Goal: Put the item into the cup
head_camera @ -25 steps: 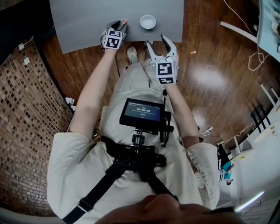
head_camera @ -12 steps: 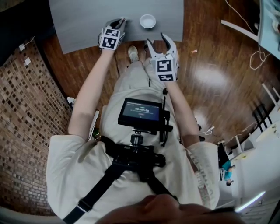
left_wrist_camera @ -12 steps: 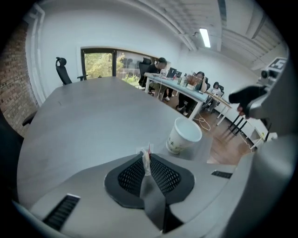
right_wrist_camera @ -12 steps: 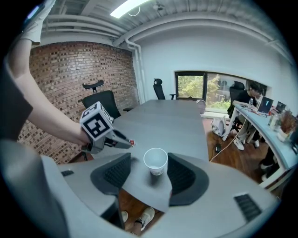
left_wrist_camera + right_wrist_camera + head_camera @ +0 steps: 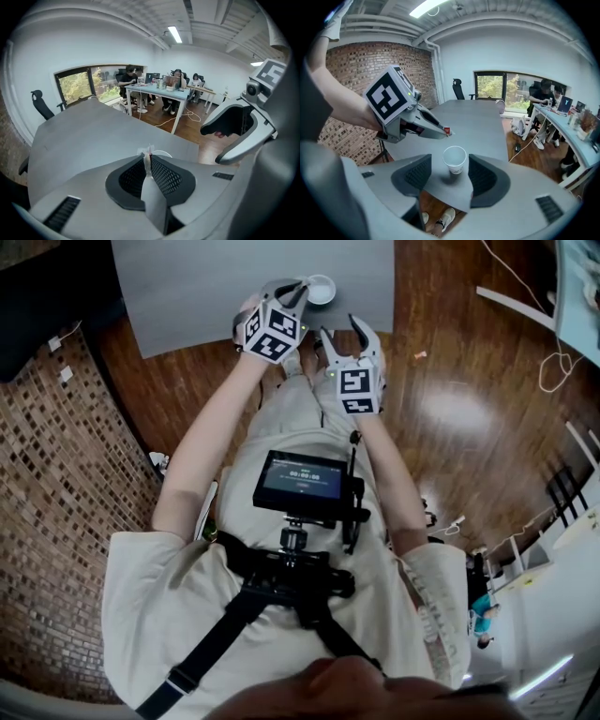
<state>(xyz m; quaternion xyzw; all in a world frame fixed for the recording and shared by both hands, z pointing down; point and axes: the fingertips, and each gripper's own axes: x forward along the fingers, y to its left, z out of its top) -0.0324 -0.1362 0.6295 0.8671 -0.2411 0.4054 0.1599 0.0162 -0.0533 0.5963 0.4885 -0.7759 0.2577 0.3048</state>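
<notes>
A white paper cup [image 5: 454, 159] stands on the grey table [image 5: 480, 123] near its front edge. In the head view the cup [image 5: 322, 289] is just right of my left gripper [image 5: 298, 289]. That gripper is shut on a small red-and-white packet [image 5: 447, 131], held in the air just up and left of the cup's rim. In the left gripper view the packet [image 5: 149, 155] sticks up thinly between the closed pads, with the cup's rim [image 5: 165, 153] just behind. My right gripper [image 5: 450, 174] hangs open at the table's edge, its jaws framing the cup without touching it.
The grey table [image 5: 187, 287] stretches away to the left and back. A black office chair [image 5: 458, 86] stands at its far end by a brick wall [image 5: 351, 84]. People sit at a desk [image 5: 159, 91] across the room. Wooden floor [image 5: 469, 399] lies to the right.
My left gripper closed on the packet, lifted off the table and swung right toward the cup. The right gripper has hardly moved.
</notes>
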